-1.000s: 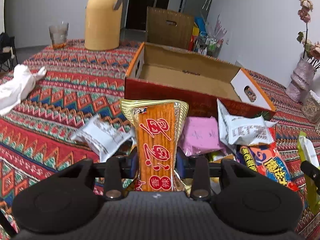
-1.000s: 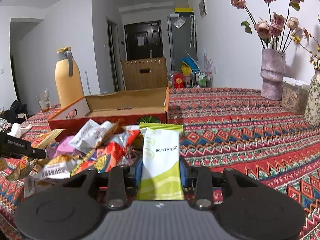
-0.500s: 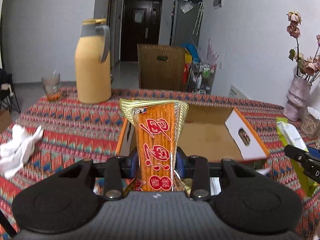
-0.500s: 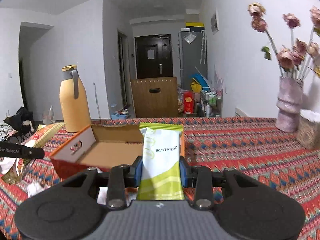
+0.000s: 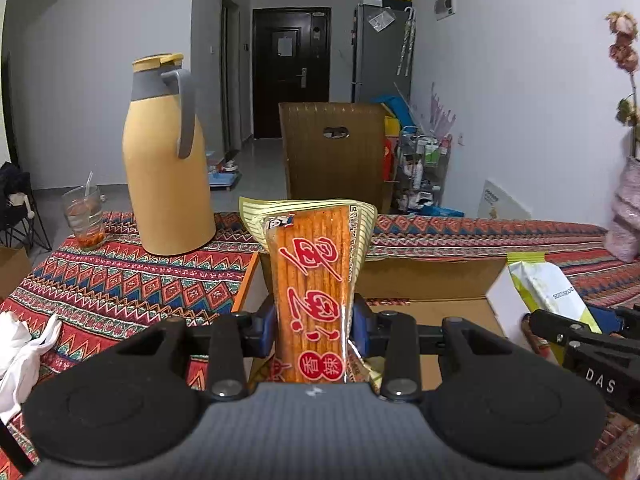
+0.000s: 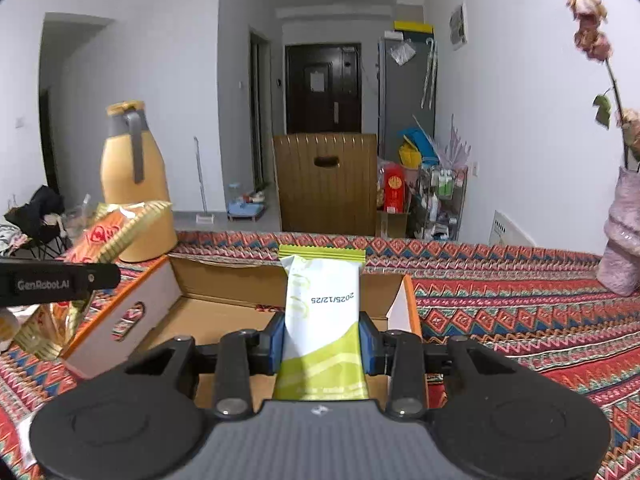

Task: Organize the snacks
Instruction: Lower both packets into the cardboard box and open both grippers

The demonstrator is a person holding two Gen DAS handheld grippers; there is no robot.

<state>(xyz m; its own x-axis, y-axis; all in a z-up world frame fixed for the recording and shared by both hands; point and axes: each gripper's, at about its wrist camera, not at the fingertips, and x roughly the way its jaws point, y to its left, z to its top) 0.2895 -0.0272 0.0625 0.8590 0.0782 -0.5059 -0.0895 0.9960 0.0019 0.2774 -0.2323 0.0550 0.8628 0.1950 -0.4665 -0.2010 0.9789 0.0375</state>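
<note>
Your left gripper (image 5: 314, 330) stays clamped on the orange red-lettered snack packet (image 5: 313, 280), your right gripper (image 6: 322, 338) on the white-and-green snack pouch (image 6: 322, 312) — both packets upright. A second ago they hung near the snack pile; now both sit over the open brown cardboard box (image 6: 208, 320) — beyond it, the yellow thermos jug (image 5: 166, 168).
</note>
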